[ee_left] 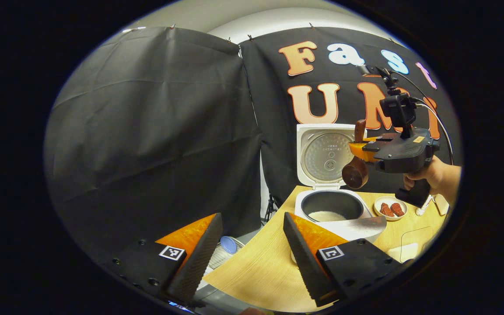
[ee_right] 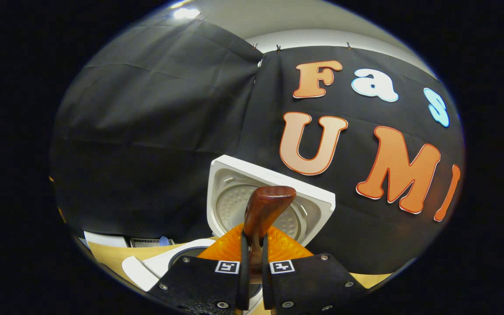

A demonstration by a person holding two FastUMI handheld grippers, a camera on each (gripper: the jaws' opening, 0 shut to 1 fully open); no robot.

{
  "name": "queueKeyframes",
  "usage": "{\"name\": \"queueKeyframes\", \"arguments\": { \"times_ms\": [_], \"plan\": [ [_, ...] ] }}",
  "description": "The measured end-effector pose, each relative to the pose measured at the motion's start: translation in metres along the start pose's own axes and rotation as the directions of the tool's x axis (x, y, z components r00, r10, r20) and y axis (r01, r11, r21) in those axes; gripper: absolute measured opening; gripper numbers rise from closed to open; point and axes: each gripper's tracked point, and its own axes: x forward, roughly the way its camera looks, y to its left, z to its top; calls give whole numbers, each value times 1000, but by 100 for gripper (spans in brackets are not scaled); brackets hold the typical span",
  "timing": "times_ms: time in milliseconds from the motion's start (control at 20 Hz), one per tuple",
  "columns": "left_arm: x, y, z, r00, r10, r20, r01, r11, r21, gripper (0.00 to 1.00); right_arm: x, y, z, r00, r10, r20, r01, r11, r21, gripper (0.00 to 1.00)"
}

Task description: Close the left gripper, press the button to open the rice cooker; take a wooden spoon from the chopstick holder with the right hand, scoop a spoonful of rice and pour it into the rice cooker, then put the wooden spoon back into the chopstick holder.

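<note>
Rice cooker (ee_left: pixel 328 205) stands open on the wooden surface (ee_left: pixel 260 262), lid (ee_left: pixel 324 155) raised upright behind the pot. A layer of white rice (ee_left: pixel 326 215) is seen at the bottom of the inner pot.

Left gripper (ee_left: pixel 252 258): jaws spread wide, nothing between them — held low, the cooker lying ahead and slightly to the right of its jaws.

Right gripper (ee_left: pixel 368 151), seen from the left gripper view, is held by a hand (ee_left: pixel 431 175) above and just behind the pot. Its jaws are pressed onto the handle of the wooden spoon (ee_left: pixel 355 173); the bowl hangs below the jaws, over the back of the pot and in front of the lid. In the right gripper view the spoon (ee_right: pixel 267 208) sticks out forward between the 2 jaws of that gripper (ee_right: pixel 252 258), with the lid (ee_right: pixel 274 197) directly beyond it.

Whether rice is left in the spoon bowl cannot be told.

Judgement: the pour is at or near its end; return of the spoon to the chopstick holder is not yet done.

For the step in hand — the bowl should be kept over the pot opening until emptied, the tilt made slowly so no grains fall on the rim, and the pinch on the handle kept firm so the spoon is not twisted. The lid behind should not be struck on withdrawal.

A small dish (ee_left: pixel 390 208) with 2 reddish pieces sits to the right of the cooker.
</note>
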Motion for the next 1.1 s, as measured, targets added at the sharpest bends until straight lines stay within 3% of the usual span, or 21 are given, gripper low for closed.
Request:
{"name": "queueKeyframes", "arguments": {
  "times_ms": [100,250,400,600,900,1100],
  "plan": [
    [0,-3,3,1000,-1,5,1,1000,3,95,-10,2,2,1000,22,-4,-22,999,27,11],
    [-9,-7,2,1000,-5,11,5,1000,6,95,-27,-5,6,999,40,-14,-37,987,156,11],
    [-14,-19,3,1000,-14,15,14,1000,8,95,-50,-34,11,1000,30,-11,-25,954,299,11],
    [-20,-44,10,999,-42,25,42,999,23,95,-93,-81,7,1000,-24,-17,29,932,360,11],
    [-24,-110,24,988,-152,38,149,986,67,95,-187,-162,-47,976,-185,-115,215,901,377,11],
    [-28,-153,37,973,-225,56,219,971,92,96,-263,-220,-102,922,-315,-227,383,836,393,11]
  ]
}}
